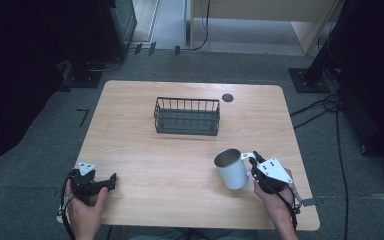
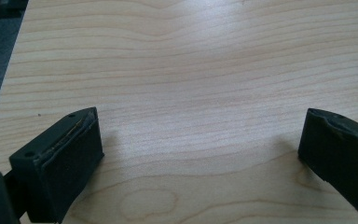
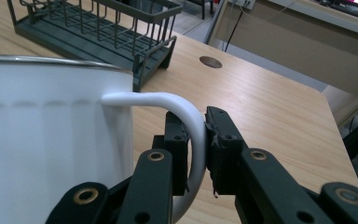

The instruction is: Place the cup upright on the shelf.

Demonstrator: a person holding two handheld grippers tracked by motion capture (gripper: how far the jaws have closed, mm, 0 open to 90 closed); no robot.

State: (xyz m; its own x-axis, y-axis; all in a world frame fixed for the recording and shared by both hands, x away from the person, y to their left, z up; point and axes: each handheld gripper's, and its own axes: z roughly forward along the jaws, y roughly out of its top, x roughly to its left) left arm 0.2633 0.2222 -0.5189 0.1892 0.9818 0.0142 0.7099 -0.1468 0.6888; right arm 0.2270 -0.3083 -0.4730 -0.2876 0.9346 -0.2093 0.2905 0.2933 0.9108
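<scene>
A white ribbed mug [image 1: 232, 170] with a metal rim is at the table's front right, leaning a little to the left. My right gripper [image 1: 252, 161] is shut on its thin white handle [image 3: 192, 122], one pad on each side of the loop; the mug's wall [image 3: 51, 140] looms at the left of the right gripper view. Whether the mug's base touches the wood I cannot tell. My left gripper [image 1: 111, 181] rests at the front left corner, its jaws wide open over bare wood [image 2: 200, 144] with nothing between them.
A dark wire basket [image 1: 187, 116] stands empty at the middle back of the wooden table [image 1: 145, 150], also in the right gripper view [image 3: 98, 28]. A round cable hole [image 1: 227, 97] lies right of it. Cables and stand bases lie on the floor around.
</scene>
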